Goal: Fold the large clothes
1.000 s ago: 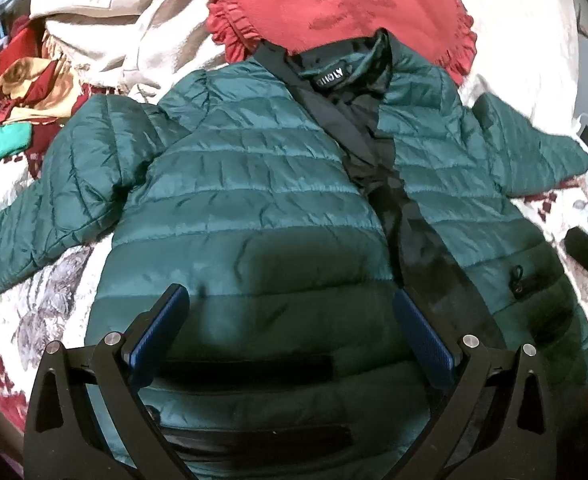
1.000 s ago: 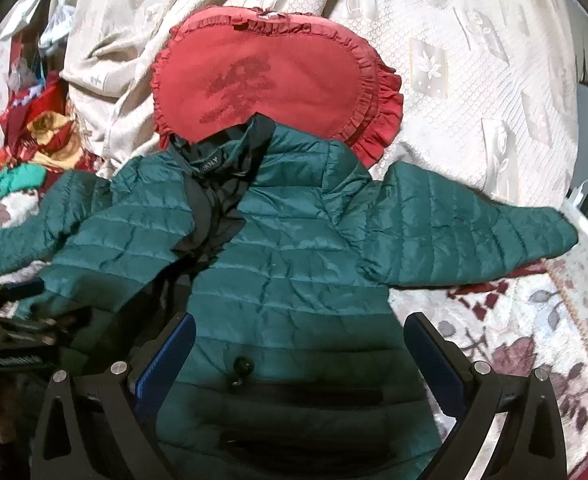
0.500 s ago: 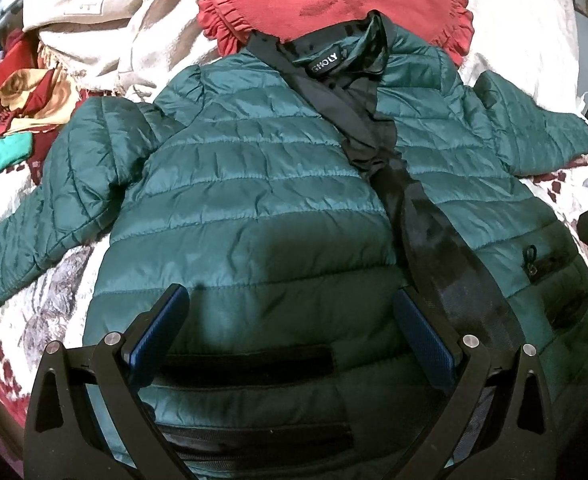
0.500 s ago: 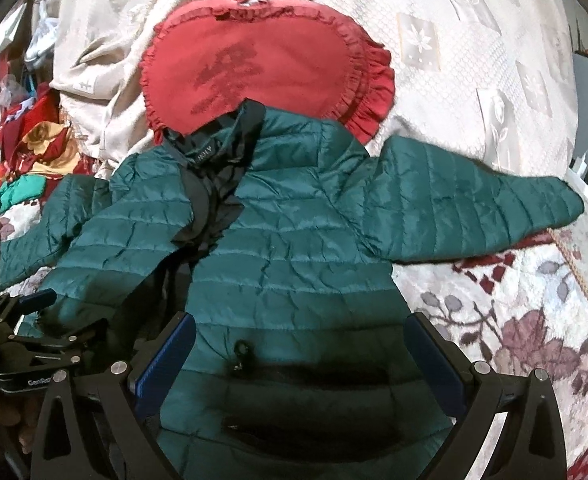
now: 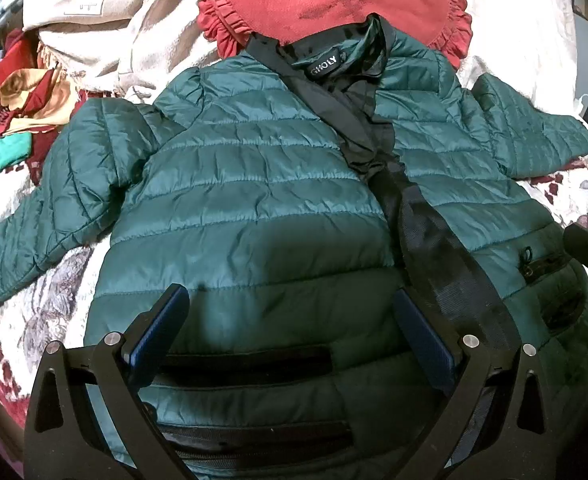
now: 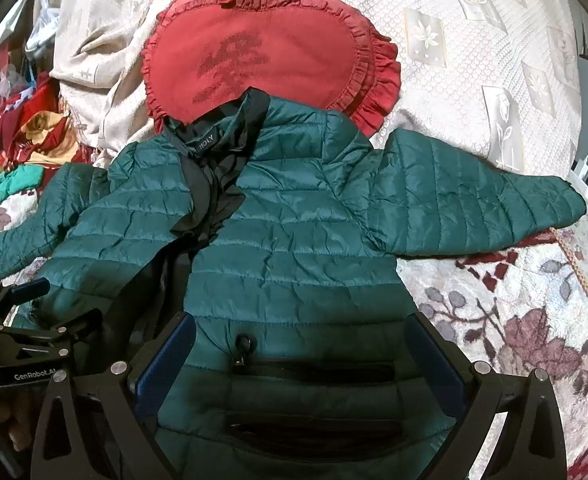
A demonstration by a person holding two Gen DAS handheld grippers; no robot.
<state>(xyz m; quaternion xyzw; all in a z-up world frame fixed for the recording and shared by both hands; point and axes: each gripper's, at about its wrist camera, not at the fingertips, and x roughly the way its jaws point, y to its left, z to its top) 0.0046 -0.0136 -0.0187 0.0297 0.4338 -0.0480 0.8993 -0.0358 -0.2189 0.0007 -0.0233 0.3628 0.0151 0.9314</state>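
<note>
A dark green quilted puffer jacket [image 5: 253, 184] lies face up and unzipped on the bed, collar away from me, black lining showing down the front; it also shows in the right wrist view [image 6: 294, 248]. Both sleeves are spread out sideways: its left-side sleeve [image 5: 53, 208] and its right-side sleeve [image 6: 474, 200]. My left gripper [image 5: 289, 320] is open and empty above the jacket's lower left panel. My right gripper [image 6: 300, 344] is open and empty above the lower right panel by a zip pocket [image 6: 314, 368]. The left gripper's body shows at the right wrist view's left edge [image 6: 17, 344].
A red frilled cushion [image 6: 261, 56] lies under the collar. Cream bedding [image 6: 474, 48] covers the back. A floral blanket [image 6: 514, 320] is under the jacket. Crumpled colourful clothes [image 5: 17, 112] are piled at the left. A white charger and cables [image 6: 586, 172] sit at the right.
Both grippers have drawn back a little toward the jacket's hem and risen, so more of the jacket shows. Both stay open. The jacket has not moved.
</note>
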